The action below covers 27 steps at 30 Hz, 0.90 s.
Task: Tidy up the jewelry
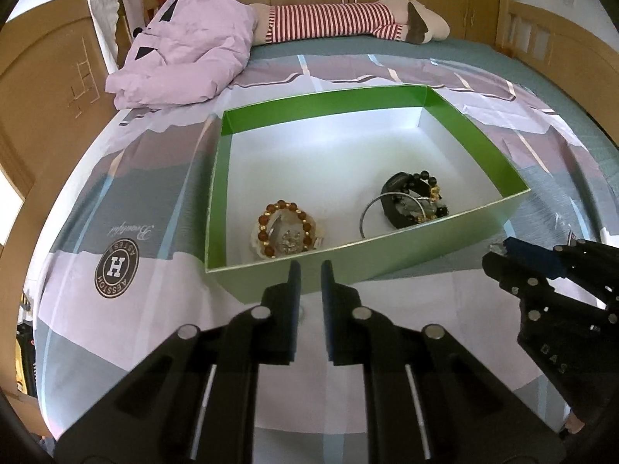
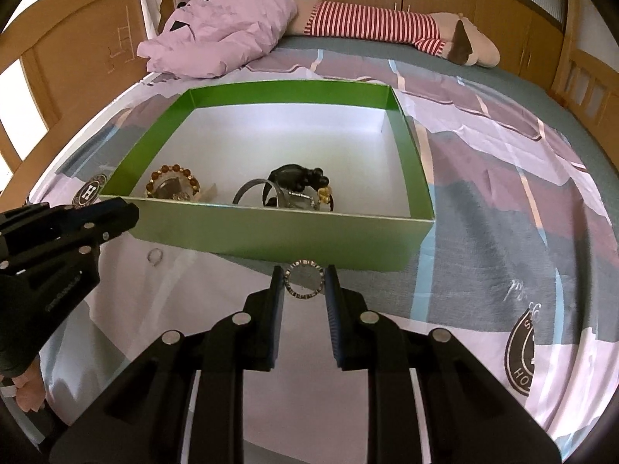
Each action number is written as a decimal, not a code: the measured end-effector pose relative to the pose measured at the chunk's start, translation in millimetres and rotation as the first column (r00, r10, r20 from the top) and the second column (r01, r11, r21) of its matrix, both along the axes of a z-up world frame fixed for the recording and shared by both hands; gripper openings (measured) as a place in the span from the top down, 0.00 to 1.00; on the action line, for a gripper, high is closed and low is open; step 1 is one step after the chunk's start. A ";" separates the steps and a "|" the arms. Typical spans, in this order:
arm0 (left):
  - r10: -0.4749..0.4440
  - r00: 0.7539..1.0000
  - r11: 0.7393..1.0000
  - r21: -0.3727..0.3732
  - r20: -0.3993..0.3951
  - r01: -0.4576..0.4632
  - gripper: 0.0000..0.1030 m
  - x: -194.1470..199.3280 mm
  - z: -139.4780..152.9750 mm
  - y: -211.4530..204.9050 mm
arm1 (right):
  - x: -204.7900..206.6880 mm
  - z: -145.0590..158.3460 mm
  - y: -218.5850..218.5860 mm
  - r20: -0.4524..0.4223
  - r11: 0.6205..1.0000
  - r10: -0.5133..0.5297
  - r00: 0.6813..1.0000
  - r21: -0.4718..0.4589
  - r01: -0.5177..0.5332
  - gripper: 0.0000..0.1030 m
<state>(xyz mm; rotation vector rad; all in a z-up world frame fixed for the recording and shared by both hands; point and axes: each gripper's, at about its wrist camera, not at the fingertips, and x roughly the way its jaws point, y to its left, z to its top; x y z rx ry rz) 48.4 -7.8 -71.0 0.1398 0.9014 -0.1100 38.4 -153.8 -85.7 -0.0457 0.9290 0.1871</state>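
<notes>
Between the right gripper's (image 2: pixel 303 279) fingers, 1 ring (image 2: pixel 304 279) (near the green box (image 2: pixel 286 232)).

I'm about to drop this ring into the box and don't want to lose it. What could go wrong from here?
1. The right gripper pinches the beaded ring only by its edges, outside the green box's near wall; it may slip onto the patterned bedsheet.
2. A small ring lies loose on the sheet near the left gripper, easily overlooked or knocked.
</notes>
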 end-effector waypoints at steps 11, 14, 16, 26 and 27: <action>-0.064 0.970 0.987 -0.157 -0.233 0.027 0.88 10.7 -28.8 13.8 | 4.9 -13.2 -7.2 -0.063 0.999 -0.033 0.997 -0.010 0.032 0.80; -0.050 0.957 0.968 -0.250 -0.287 -0.024 0.87 17.0 -30.0 38.3 | 5.9 -12.1 -13.6 -0.074 0.999 -0.052 0.996 0.001 0.052 0.80; -0.044 0.949 0.956 -0.289 -0.311 -0.050 0.86 19.9 -30.7 51.0 | 5.1 -10.5 -17.0 -0.074 0.998 -0.061 0.995 0.001 0.061 0.80; -0.108 0.921 0.886 -0.456 -0.376 -0.083 0.78 25.9 -31.4 72.0 | -1.5 -5.4 -34.3 -0.087 0.996 -0.078 0.993 0.031 0.081 0.80; -0.109 0.921 0.880 -0.468 -0.374 -0.086 0.77 25.8 -29.9 75.8 | -2.0 -4.0 -35.3 -0.086 0.996 -0.075 0.993 0.038 0.078 0.80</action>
